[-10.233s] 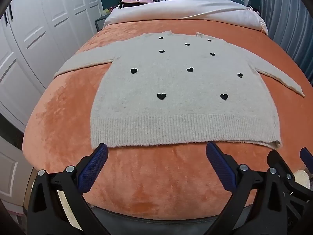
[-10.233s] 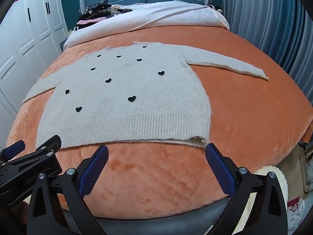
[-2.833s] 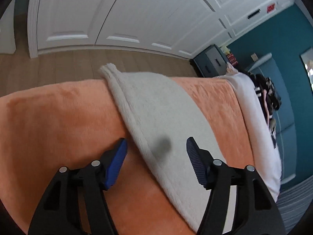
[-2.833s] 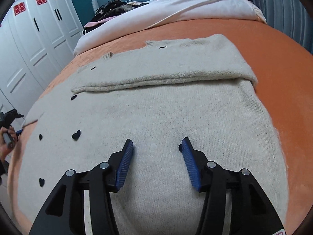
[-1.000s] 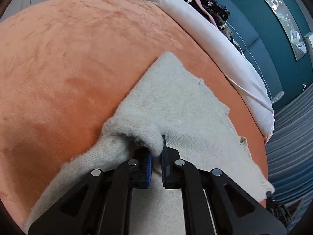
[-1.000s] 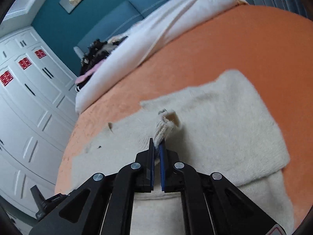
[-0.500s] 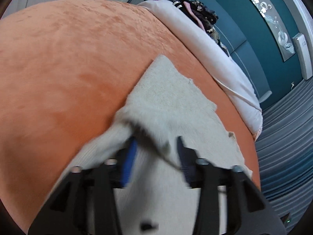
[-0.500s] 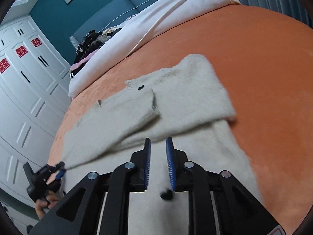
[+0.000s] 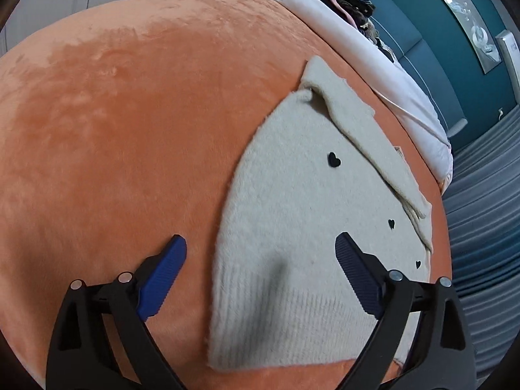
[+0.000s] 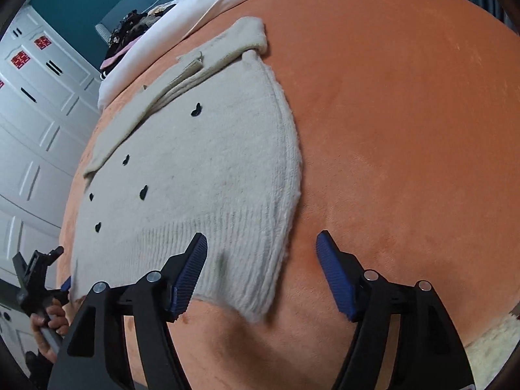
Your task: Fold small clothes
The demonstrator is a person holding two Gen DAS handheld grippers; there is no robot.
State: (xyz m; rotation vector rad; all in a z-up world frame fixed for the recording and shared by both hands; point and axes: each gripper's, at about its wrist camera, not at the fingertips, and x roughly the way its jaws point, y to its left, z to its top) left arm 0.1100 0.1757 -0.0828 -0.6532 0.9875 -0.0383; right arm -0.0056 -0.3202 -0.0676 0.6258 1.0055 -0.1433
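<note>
Both sleeves are down now! A second ago each gripper was pinching a cuff of the cream heart-print sweater [image 9: 292, 221]; half a second ago they were letting go, and now both have dropped back to the ribbed hem [image 10: 227, 253] at the near edge of the orange velvet bedspread [image 9: 113, 130].

The left gripper [image 9: 260, 273] sits spread wide, nothing between its blue pads, straddling the sweater's left hem corner. The right gripper [image 10: 261, 269] is spread just as wide over the right hem corner, also empty.

The sweater lies flat on the bedspread, and the two folded sleeves [image 10: 182, 78] lie across the chest near the collar, overlapping one another. Beyond it, the white duvet [image 9: 357, 48] with a heap of dark clothes [image 9: 351, 3] by the headboard.

So the sleeve stage looks finished. My read: the hem corners come next, pinched and carried up toward the shoulders. The knit is thick and limp, so a shallow bite could slip.
</note>
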